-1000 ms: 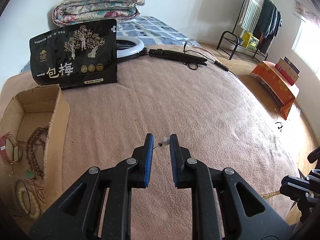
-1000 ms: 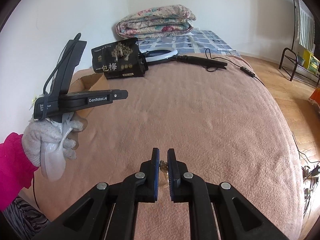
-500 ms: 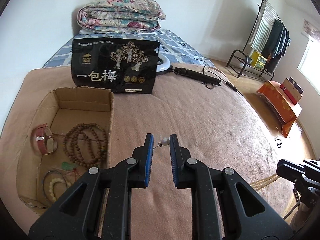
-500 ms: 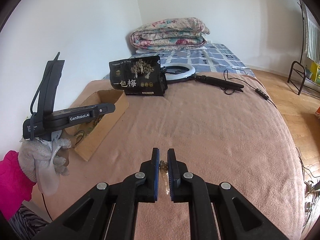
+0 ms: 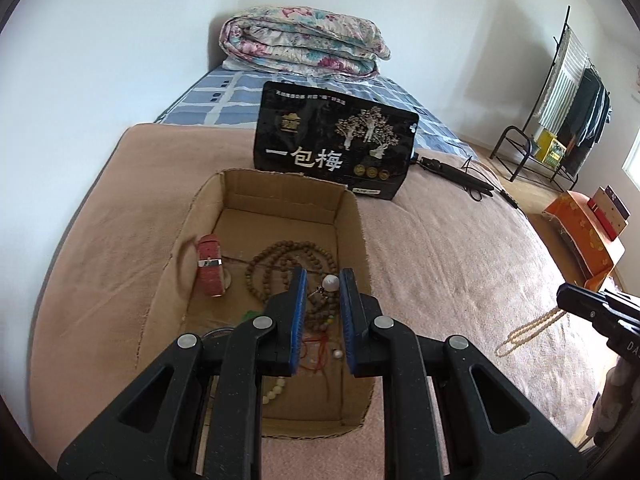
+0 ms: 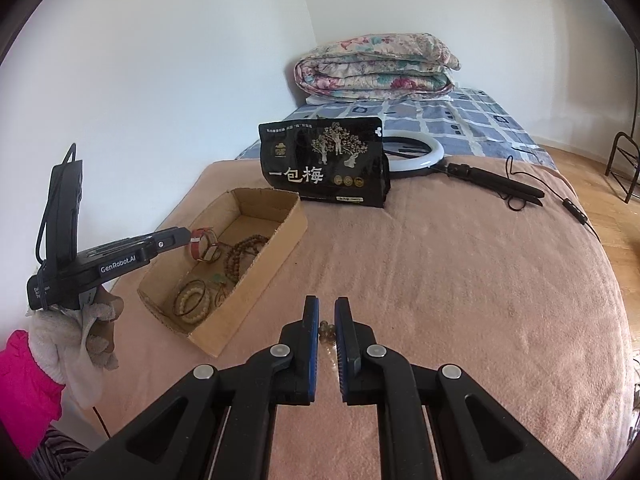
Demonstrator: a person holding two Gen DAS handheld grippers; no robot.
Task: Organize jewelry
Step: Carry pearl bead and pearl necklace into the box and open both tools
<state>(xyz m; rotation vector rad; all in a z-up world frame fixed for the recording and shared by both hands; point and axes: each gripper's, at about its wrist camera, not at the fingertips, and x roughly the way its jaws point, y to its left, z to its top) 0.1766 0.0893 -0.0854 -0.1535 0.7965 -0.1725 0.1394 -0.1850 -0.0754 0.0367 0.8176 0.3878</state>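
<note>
Left gripper [image 5: 323, 280]: positioned above the cardboard box [image 5: 352, 216]; a small pearl piece [image 5: 330, 282] on a thin pin is seen between the blue pads. Whether it is pinched by its pin or only lodged there cannot be told; the jaws stand narrowly apart.

Right gripper [image 6: 327, 326]: held low over the pink blanket [image 6: 460, 280], to the right of the box; jaws nearly together, with a few brownish beads [image 6: 326, 326] seen in the gap. A firm grasp on them cannot be confirmed.

Cardboard box: open-topped, set on the blanket near its left edge. Contents as seen from the left wrist view:
- red watch strap [image 5: 210, 266], standing on edge at the left wall;
- brown bead necklace [image 5: 280, 264], coiled at the middle;
- cream bead bracelet [image 5: 276, 390], near the close end;
- red cord [image 5: 316, 354] and a loose pearl [image 5: 338, 354], below the pads;
- green piece [image 5: 251, 314], partly hidden by the gripper.

Cream bead strand [image 5: 528, 330]: lying on the blanket outside the box, at the far right, beside the right gripper's body.

Black snack bag [image 5: 334, 148]: standing upright just behind the box.

Ring light [image 6: 416, 154]: lying behind the bag, handle extended rightward.

Folded floral quilt [image 5: 304, 42]: stacked on the bed against the wall.
</note>
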